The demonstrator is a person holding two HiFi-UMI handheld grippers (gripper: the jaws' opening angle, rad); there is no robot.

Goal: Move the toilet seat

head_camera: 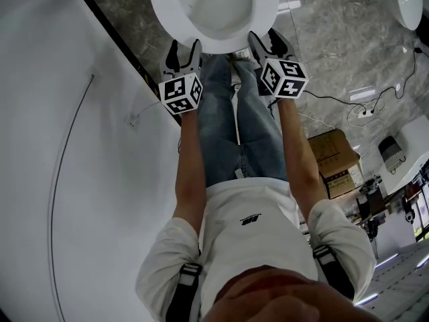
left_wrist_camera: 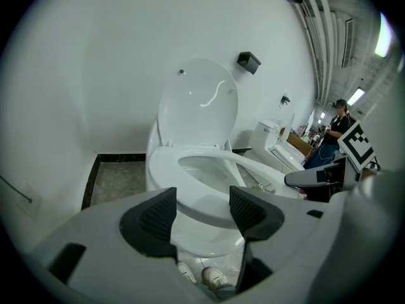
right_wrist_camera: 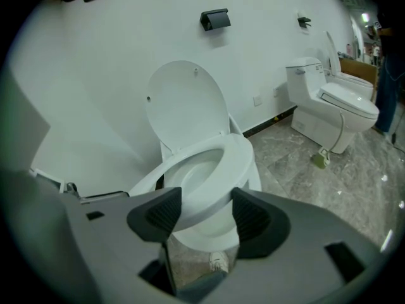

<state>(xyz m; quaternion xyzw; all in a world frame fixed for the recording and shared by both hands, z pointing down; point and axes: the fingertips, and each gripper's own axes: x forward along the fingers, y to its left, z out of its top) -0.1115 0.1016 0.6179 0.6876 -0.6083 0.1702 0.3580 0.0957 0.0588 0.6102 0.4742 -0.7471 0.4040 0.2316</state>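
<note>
Near seat [head_camera: 265, 9], L gripper [head_camera: 184, 48], R gripper [head_camera: 269, 41] fingers spread; gripper views alone show lid [left_wrist_camera: 199, 103].

Wht toilet seat [right_wrist_camera: 242, 156], grey marbled floor [right_wrist_camera: 329, 189]

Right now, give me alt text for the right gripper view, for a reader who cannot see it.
The open jaws of the right gripper frame the front rim of a white toilet seat, which is lowered, with its lid raised against a white wall. A second toilet stands at right.
</note>
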